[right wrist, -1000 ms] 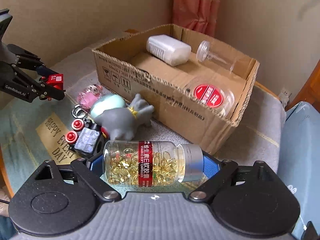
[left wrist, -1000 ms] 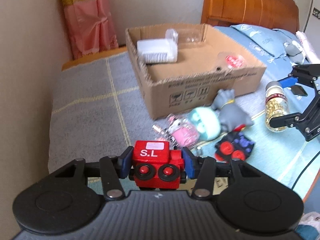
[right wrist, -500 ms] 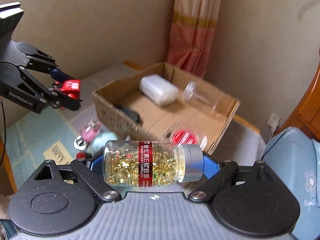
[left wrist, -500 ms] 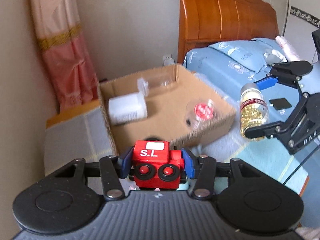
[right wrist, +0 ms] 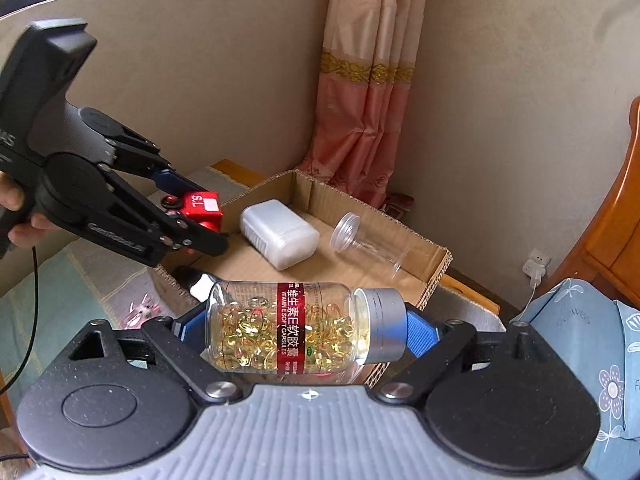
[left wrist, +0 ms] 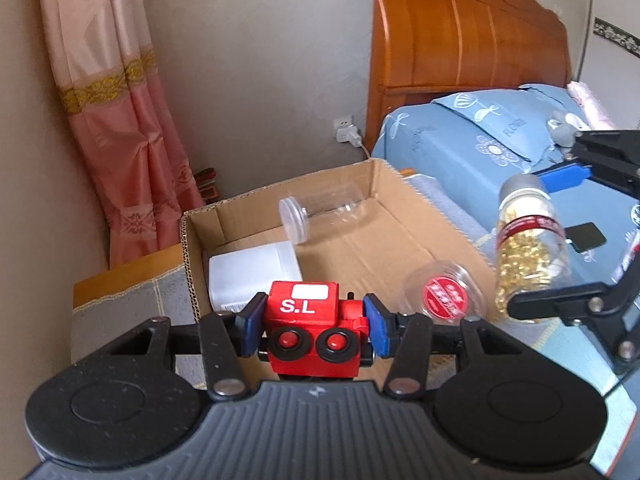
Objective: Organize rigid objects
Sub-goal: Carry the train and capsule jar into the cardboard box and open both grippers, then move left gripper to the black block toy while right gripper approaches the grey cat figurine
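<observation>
Cardboard box [left wrist: 400,216], mid-frame in my left view, holds a white container [left wrist: 256,276], a clear jar [left wrist: 320,212] on its side and a red-lidded jar [left wrist: 444,296]. My left gripper [left wrist: 314,324] clamps the red toy [left wrist: 312,328]. My right gripper [right wrist: 296,328] clamps the capsule bottle [right wrist: 296,328] end to end, lower centre. Since a second ago both have lifted; the toys in front of the box have dropped out of view.

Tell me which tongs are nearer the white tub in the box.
Left. The left tongs, shut on the red toy, sit just over the white tub. The right tongs, gripping the capsule bottle, are farther back, near the cardboard box's front edge.
</observation>
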A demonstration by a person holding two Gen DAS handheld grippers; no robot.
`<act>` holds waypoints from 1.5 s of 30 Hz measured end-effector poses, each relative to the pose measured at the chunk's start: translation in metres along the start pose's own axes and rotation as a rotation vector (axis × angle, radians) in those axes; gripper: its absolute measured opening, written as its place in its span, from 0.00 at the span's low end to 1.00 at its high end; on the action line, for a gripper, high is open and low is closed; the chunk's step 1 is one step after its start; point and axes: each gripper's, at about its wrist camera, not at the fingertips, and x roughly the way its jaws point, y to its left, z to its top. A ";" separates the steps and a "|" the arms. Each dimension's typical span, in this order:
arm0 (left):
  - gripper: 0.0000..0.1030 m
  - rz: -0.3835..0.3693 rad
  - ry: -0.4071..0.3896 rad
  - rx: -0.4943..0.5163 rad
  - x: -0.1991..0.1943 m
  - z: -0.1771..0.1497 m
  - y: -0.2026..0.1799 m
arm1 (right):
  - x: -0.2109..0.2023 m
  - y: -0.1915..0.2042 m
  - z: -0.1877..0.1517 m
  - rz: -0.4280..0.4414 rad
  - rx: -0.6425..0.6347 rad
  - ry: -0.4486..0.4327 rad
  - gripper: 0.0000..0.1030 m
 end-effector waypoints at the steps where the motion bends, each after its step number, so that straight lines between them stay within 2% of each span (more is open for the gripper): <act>1: 0.49 0.003 0.006 -0.006 0.005 0.001 0.002 | 0.003 -0.002 0.002 0.000 0.003 0.001 0.93; 4: 0.51 0.027 0.010 -0.028 0.017 0.000 0.009 | 0.011 -0.007 0.006 0.000 0.007 0.004 0.93; 7: 0.81 0.072 -0.002 -0.061 0.023 -0.002 0.018 | 0.019 -0.010 0.008 -0.001 0.012 0.008 0.93; 10: 0.83 0.084 -0.006 -0.092 0.019 -0.006 0.025 | 0.026 -0.014 0.009 -0.002 0.026 0.013 0.93; 13: 0.94 0.059 -0.007 -0.116 0.010 -0.010 0.027 | 0.032 -0.015 0.010 -0.002 0.030 0.020 0.93; 19: 0.95 0.085 -0.006 -0.089 -0.015 -0.021 0.020 | 0.048 -0.020 0.018 -0.014 0.059 0.032 0.93; 26: 0.95 0.095 -0.012 -0.076 -0.040 -0.035 0.014 | 0.073 -0.026 0.032 -0.068 0.096 0.050 0.93; 28: 0.95 0.094 -0.019 -0.076 -0.045 -0.038 0.012 | 0.079 -0.027 0.034 -0.095 0.104 0.043 0.99; 30: 0.95 0.089 -0.028 -0.074 -0.051 -0.041 0.010 | 0.081 -0.029 0.035 -0.094 0.129 0.043 1.00; 35: 0.95 0.093 -0.053 -0.072 -0.065 -0.051 0.001 | 0.069 -0.019 0.030 -0.101 0.125 0.040 1.00; 39: 0.95 0.086 -0.042 -0.081 -0.072 -0.066 -0.009 | 0.050 -0.004 0.021 -0.095 0.110 0.032 1.00; 45: 0.95 0.141 -0.039 -0.081 -0.081 -0.085 -0.023 | 0.022 0.018 0.000 -0.104 0.143 0.008 1.00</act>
